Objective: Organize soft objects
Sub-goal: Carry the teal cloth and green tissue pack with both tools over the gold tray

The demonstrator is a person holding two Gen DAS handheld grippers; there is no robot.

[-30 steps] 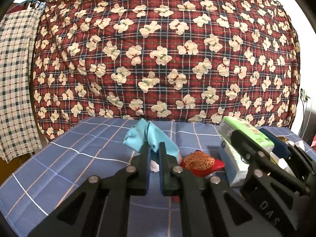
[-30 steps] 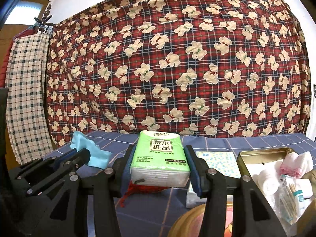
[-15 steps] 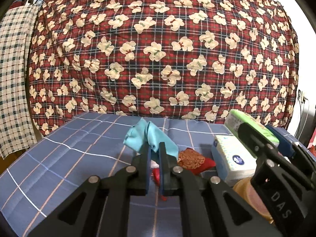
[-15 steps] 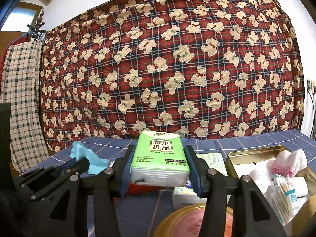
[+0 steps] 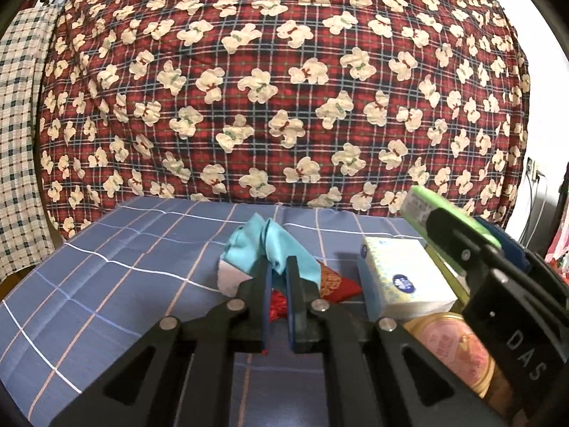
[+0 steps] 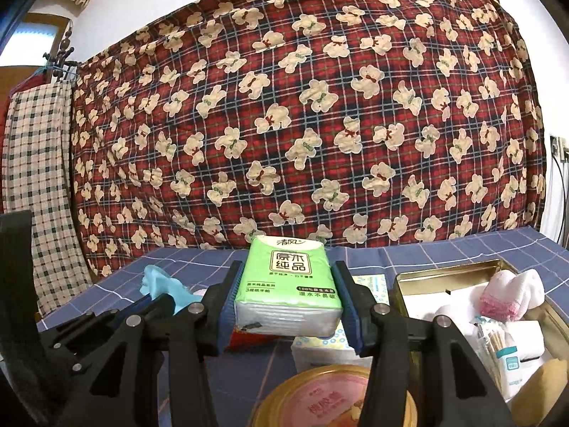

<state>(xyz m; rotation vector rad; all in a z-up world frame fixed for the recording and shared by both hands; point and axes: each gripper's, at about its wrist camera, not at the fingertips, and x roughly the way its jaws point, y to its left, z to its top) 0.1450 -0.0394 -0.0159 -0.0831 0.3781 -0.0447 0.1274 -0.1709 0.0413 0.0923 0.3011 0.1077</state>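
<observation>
My left gripper is shut on a light blue cloth and holds it above the blue checked tablecloth. My right gripper is shut on a green tissue pack, held in the air; it shows at the right of the left wrist view. A red embroidered pouch lies under the cloth. A white tissue pack lies on the table beside it. An open gold tin at the right holds a pink-edged white towel and small white packets.
A round gold lid with a pink label lies at the front. A red bear-print blanket hangs behind the table. A checked cloth hangs at the left. The left gripper shows at the lower left of the right wrist view.
Both grippers have risen and drawn back a little with their loads. The white tissue pack, round lid and tin show more fully.
</observation>
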